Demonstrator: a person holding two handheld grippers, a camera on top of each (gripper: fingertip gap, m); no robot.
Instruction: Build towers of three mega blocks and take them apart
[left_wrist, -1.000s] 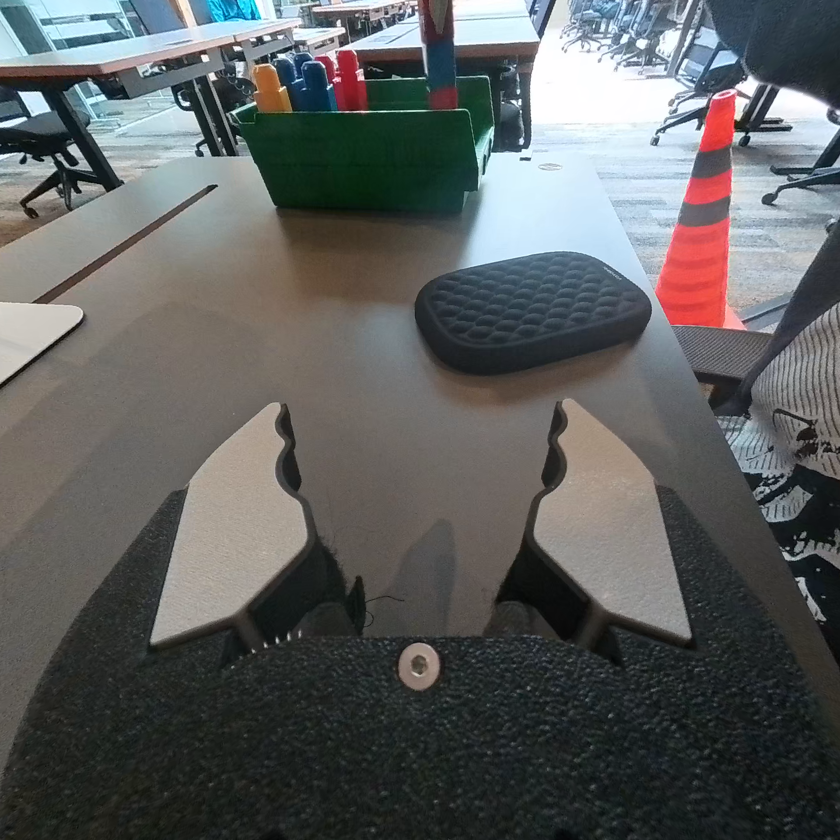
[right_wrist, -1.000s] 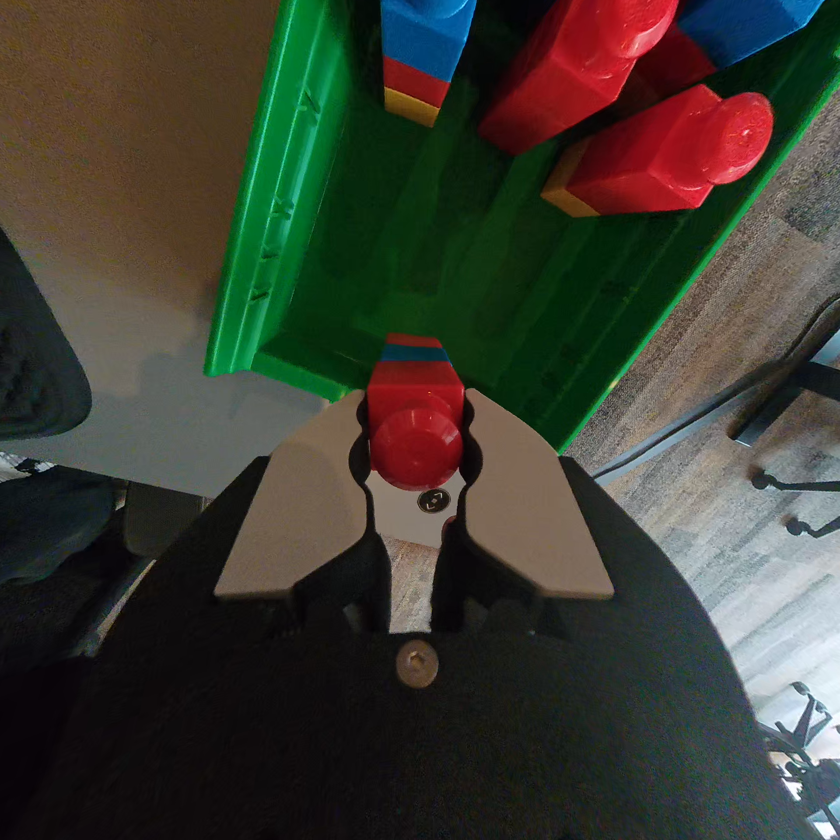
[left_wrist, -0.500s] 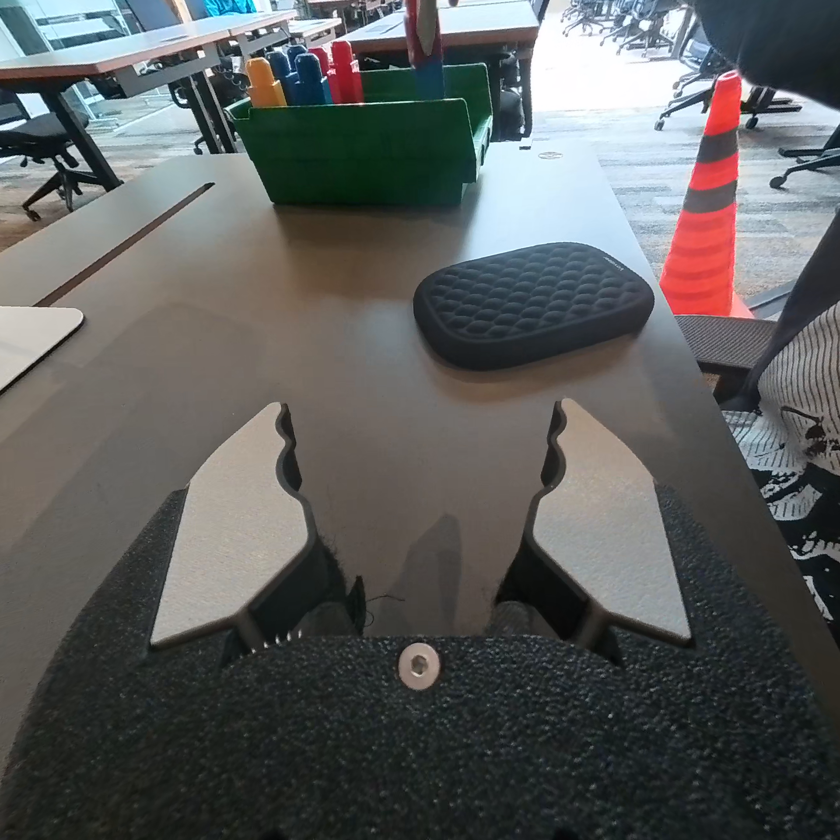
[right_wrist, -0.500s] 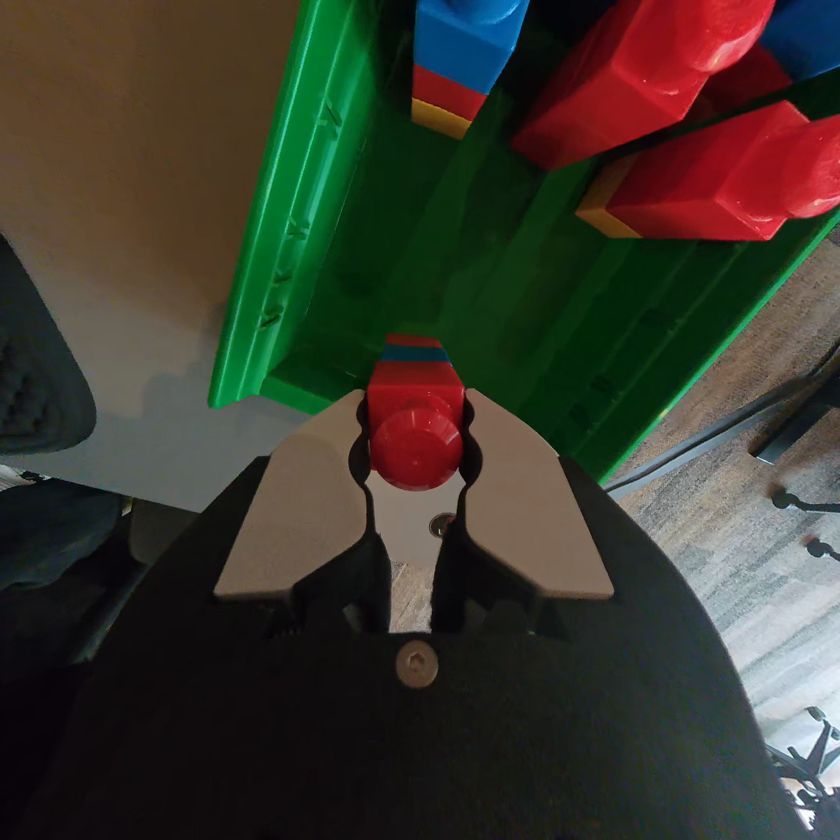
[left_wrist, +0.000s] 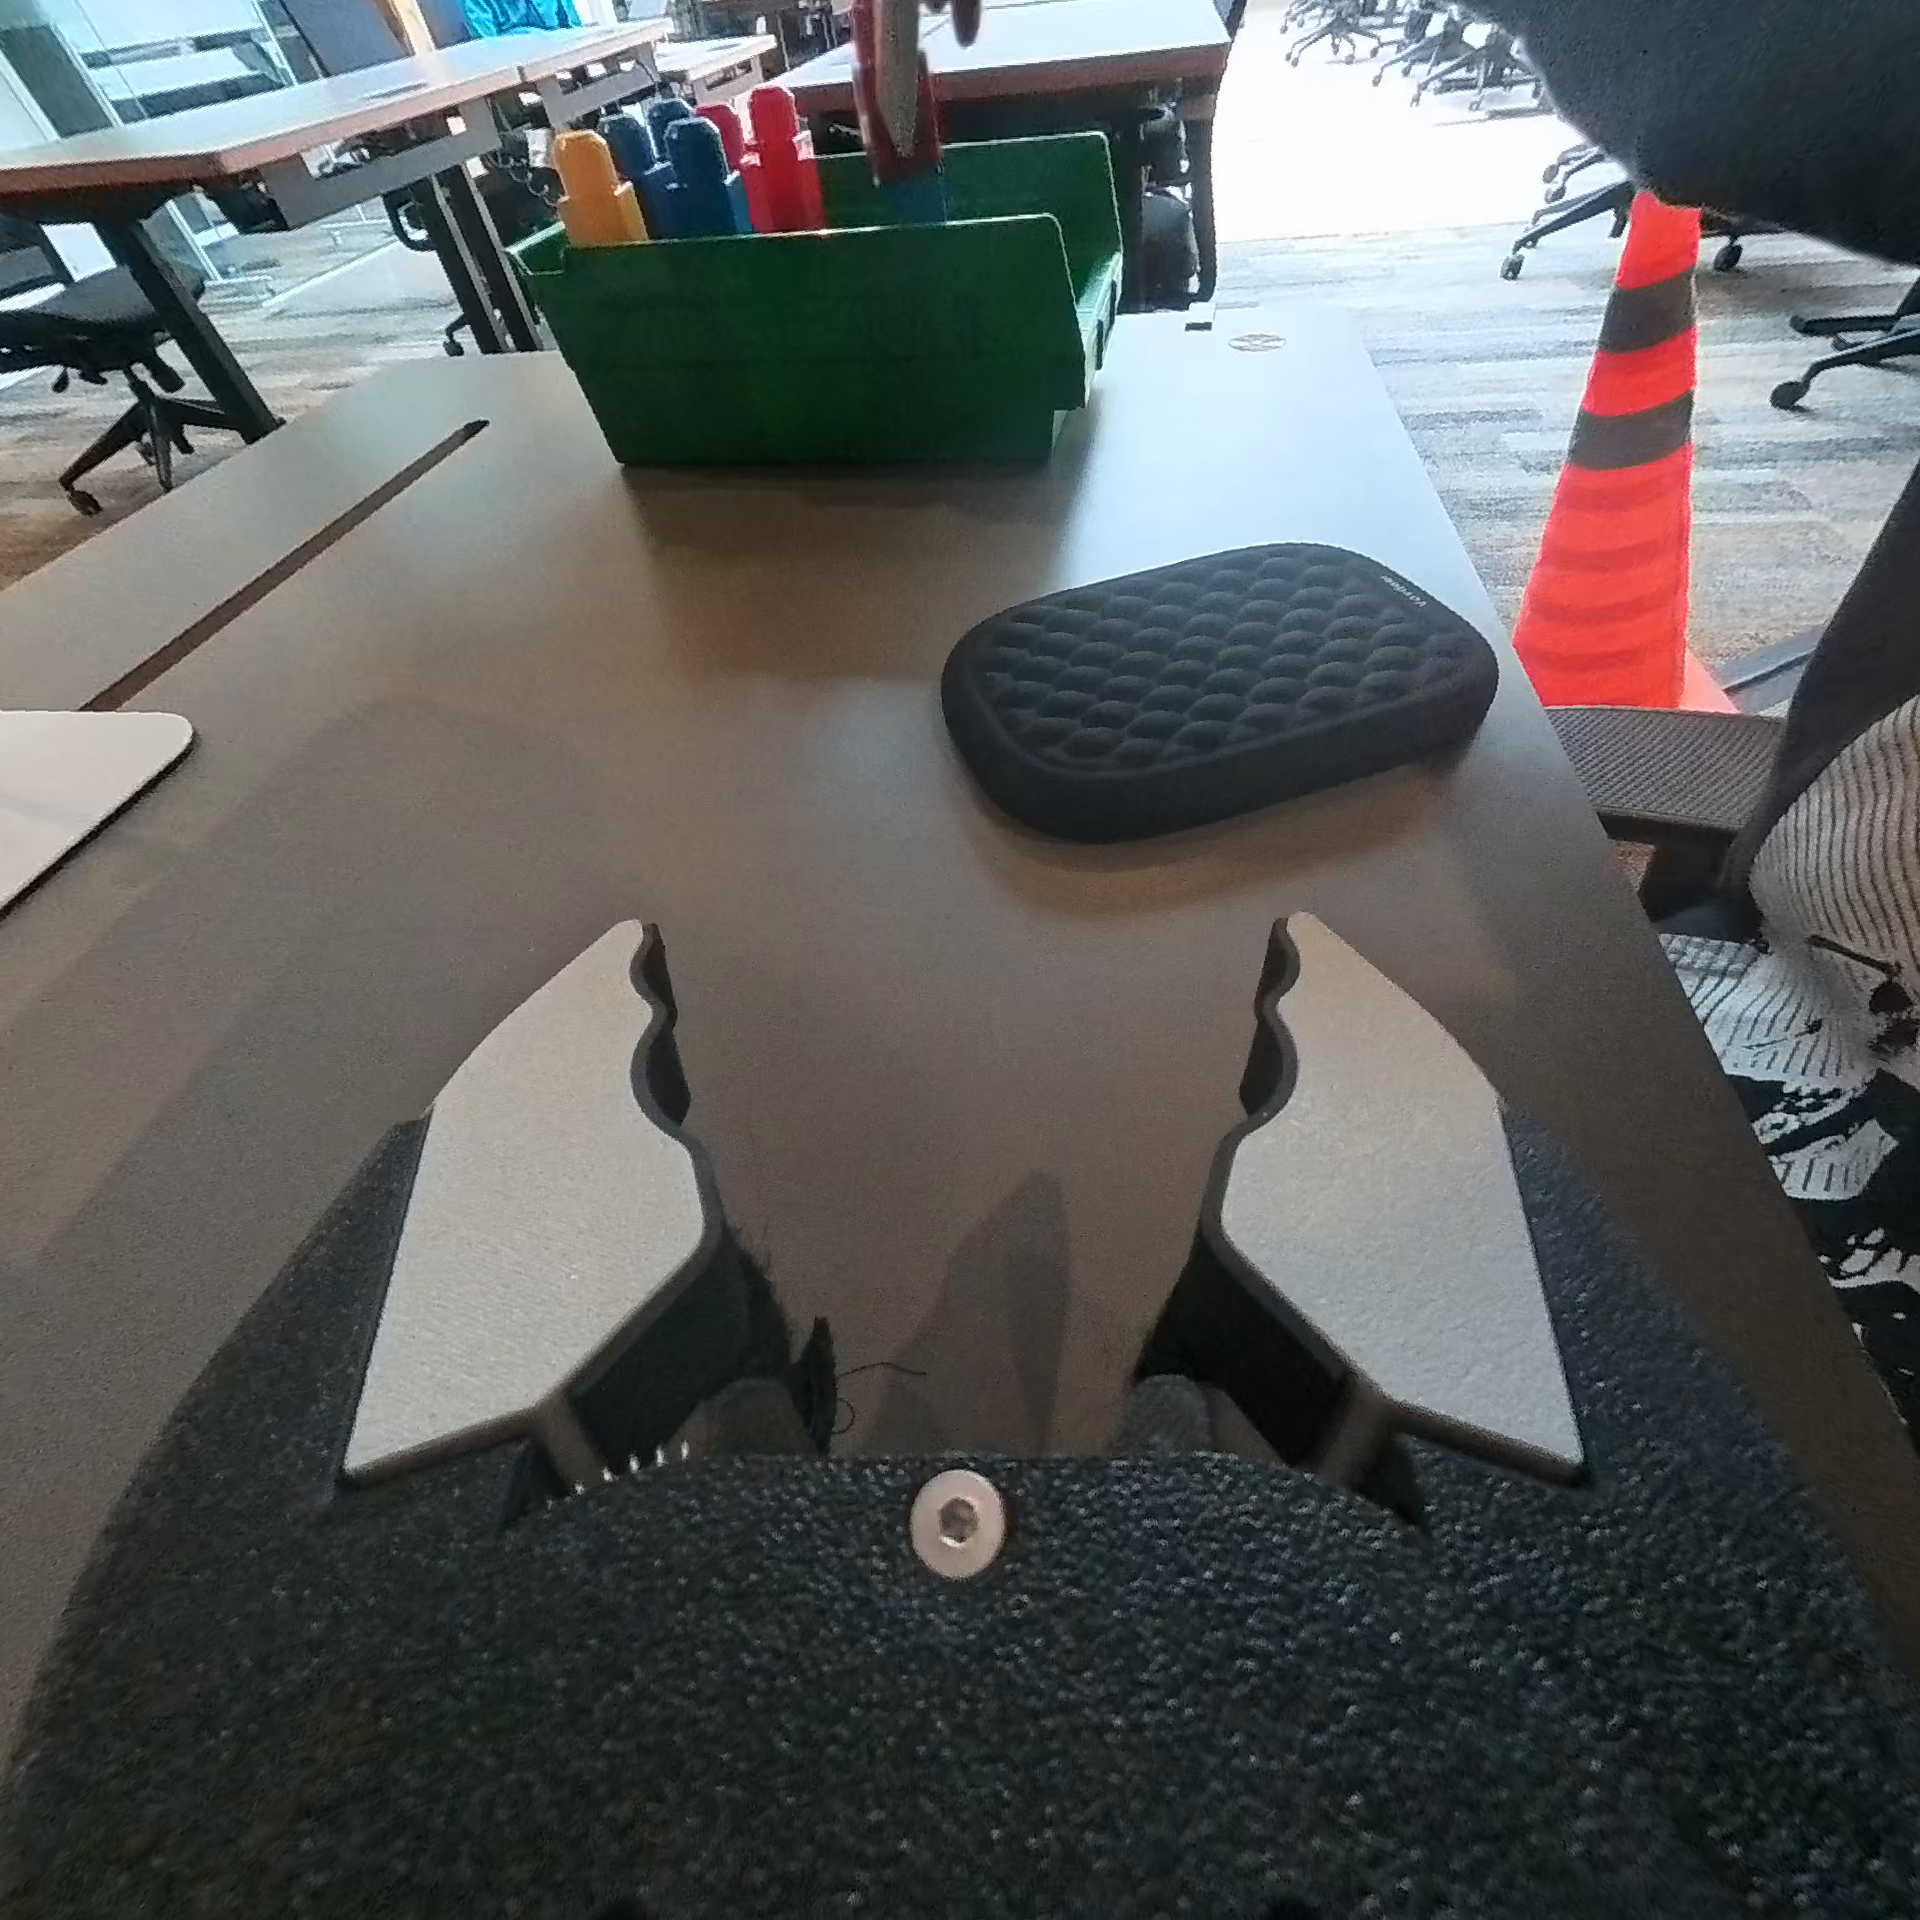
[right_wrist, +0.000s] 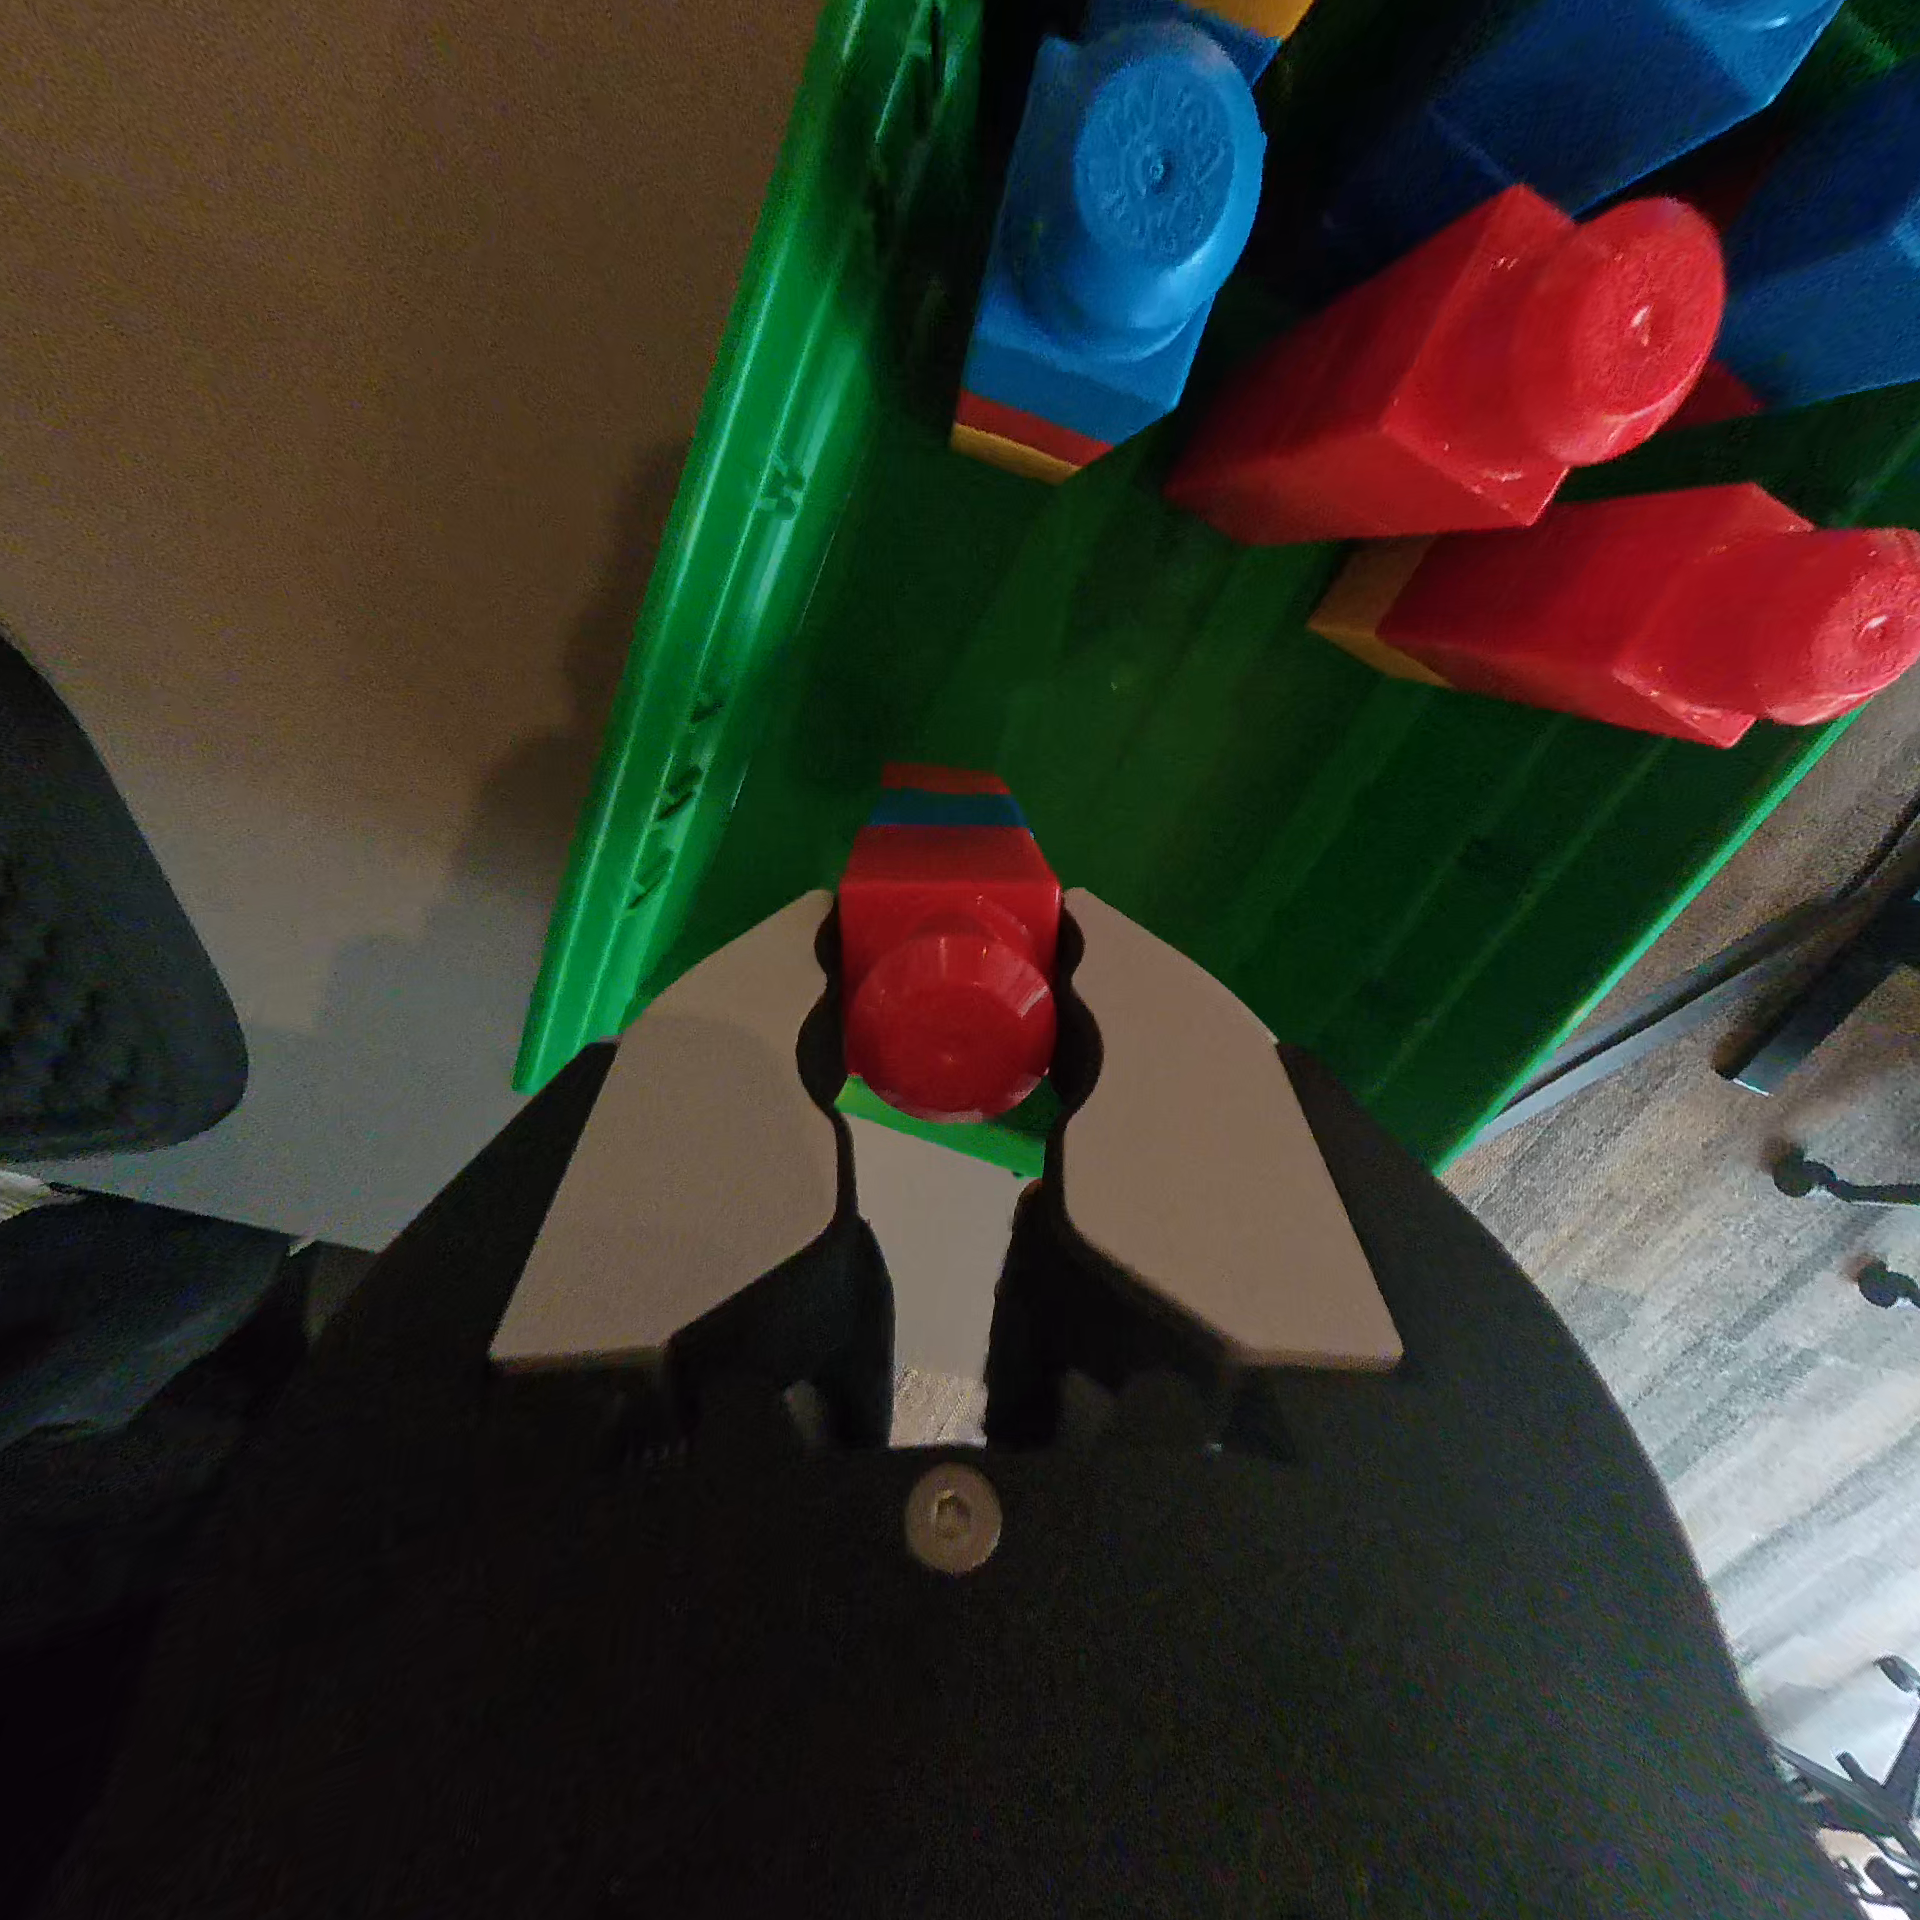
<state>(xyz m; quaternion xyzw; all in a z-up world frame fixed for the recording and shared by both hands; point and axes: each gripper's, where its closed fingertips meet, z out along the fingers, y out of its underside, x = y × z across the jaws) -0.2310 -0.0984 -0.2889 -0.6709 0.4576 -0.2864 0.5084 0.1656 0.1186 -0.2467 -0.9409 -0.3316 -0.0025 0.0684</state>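
Right tool (right_wrist: 948, 997) clamped on red top block of three-block tower (right_wrist: 945, 935), long axis pointing straight down into green bin (right_wrist: 727, 582); other towers at 1 o'clock; left tool (left_wrist: 961, 1049) gaping, empty, low over tabletop (left_wrist: 727, 727), bin far off at 12 o'clock

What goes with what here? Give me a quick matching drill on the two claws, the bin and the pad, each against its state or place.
Things:
1. left claw
2. right claw
3. bin
4. pad

States or places:
A. holds standing block towers
B. open and empty over the table
C. lies flat near the table's right edge
D. shut on a red-topped tower above the bin

Pairs: 1-B, 2-D, 3-A, 4-C
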